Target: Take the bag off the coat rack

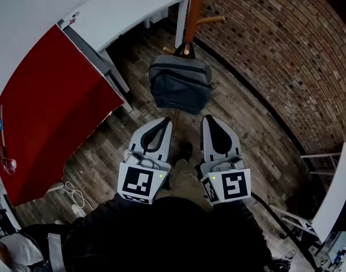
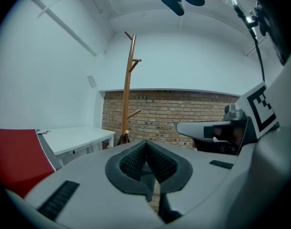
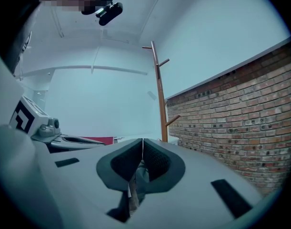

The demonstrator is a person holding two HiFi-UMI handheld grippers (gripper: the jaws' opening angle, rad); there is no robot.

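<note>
Left gripper [image 1: 163,122], right gripper [image 1: 210,119] closed, bag [image 1: 180,85] on coat rack [image 1: 195,4]

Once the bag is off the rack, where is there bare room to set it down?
The white desk, between the red panel and the coat rack, looks bare on top. Open wood floor lies between the hanging bag and the brick wall. Crowded: white cables below the red panel, and a white frame at lower right.
</note>
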